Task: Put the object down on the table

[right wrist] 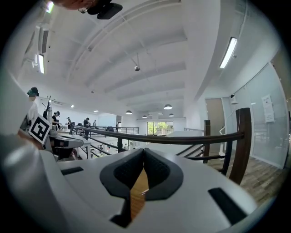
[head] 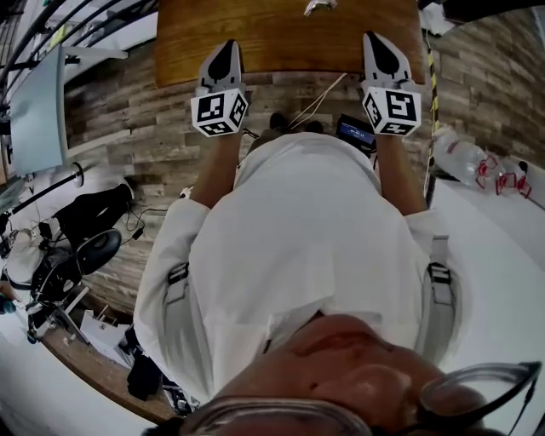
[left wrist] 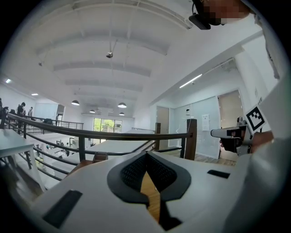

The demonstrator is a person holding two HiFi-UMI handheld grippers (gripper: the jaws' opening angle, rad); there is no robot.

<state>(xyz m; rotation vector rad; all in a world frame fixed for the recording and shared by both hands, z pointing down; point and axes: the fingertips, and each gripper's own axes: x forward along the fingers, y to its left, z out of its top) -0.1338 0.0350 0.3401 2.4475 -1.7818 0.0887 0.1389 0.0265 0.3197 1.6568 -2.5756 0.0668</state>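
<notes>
The left gripper and right gripper were both closed on nothing over the table. A small silvery object seemed to lie on it farther ahead, apart from both. Any forward push risked knocking it away.

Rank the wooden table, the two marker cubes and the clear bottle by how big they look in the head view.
1. Table: largest by far, even though the frame cuts it off.
2. Left cube and right cube: alike, so no order between them.
3. Bottle: roughly cube-sized, too close to call.
</notes>
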